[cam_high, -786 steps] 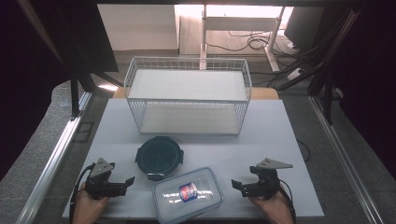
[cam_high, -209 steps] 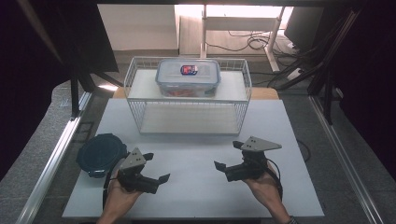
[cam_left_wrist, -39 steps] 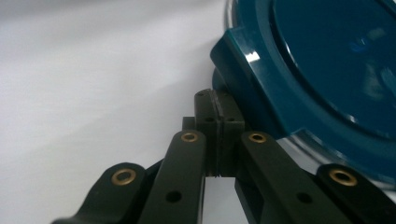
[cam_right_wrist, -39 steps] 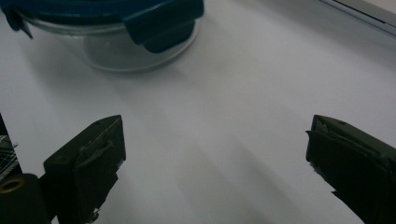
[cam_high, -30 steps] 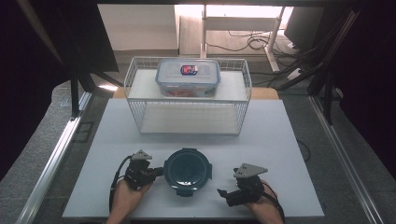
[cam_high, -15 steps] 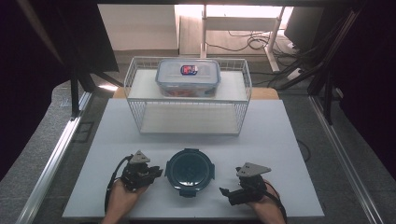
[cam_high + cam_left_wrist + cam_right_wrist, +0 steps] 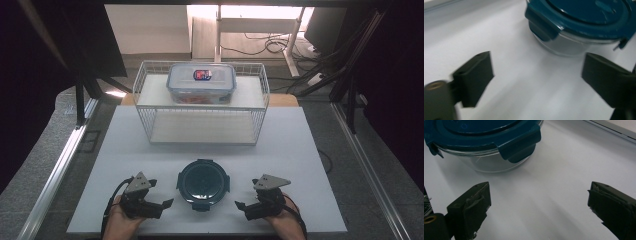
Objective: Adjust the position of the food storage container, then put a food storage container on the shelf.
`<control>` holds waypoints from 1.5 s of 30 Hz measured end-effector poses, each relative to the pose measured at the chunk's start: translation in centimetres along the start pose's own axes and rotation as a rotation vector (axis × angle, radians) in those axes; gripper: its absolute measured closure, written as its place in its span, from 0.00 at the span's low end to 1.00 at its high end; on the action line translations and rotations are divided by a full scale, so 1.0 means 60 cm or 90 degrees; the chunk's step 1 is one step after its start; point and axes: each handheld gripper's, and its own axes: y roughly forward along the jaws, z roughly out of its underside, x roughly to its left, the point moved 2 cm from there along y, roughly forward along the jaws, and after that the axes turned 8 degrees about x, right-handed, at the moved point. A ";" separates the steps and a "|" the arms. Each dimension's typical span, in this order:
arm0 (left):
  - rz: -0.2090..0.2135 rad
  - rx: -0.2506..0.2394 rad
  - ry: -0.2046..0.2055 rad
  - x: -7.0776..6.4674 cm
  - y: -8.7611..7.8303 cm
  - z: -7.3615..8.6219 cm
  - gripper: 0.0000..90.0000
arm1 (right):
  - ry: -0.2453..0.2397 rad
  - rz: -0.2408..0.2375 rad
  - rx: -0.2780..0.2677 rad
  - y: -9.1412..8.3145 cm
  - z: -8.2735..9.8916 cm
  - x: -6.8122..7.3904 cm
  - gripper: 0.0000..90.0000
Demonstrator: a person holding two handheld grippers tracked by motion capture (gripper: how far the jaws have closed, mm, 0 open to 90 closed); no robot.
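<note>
A round glass container with a dark teal clip lid (image 7: 203,182) stands on the white table near its front edge. It shows close up in the left gripper view (image 7: 584,22) and in the right gripper view (image 7: 486,140). My left gripper (image 7: 162,204) sits a short way to its left; its jaws have just been opening and stand wide apart with only bare table between them (image 7: 537,75). My right gripper (image 7: 241,208) rests to the container's right, open and empty (image 7: 539,197).
A white wire basket rack (image 7: 260,90) stands at the back of the table with a rectangular clear lidded box (image 7: 201,82) on its top shelf. The white table (image 7: 300,150) ends at a metal rail on the left (image 7: 60,165).
My left gripper has let go of the round container, opened its jaws and drawn back to the left. The container and my right gripper stay where they were.
</note>
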 end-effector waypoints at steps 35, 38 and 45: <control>0.074 -0.012 -0.030 0.023 0.001 -0.020 0.05 | 0.007 -0.029 -0.017 -0.002 -0.024 0.005 0.01; 0.095 -0.010 -0.033 0.027 0.003 -0.039 0.06 | 0.010 -0.036 -0.012 -0.004 -0.037 0.008 0.01; 0.123 0.008 -0.021 0.028 0.016 -0.080 0.03 | 0.043 -0.081 0.000 0.001 -0.075 0.011 0.00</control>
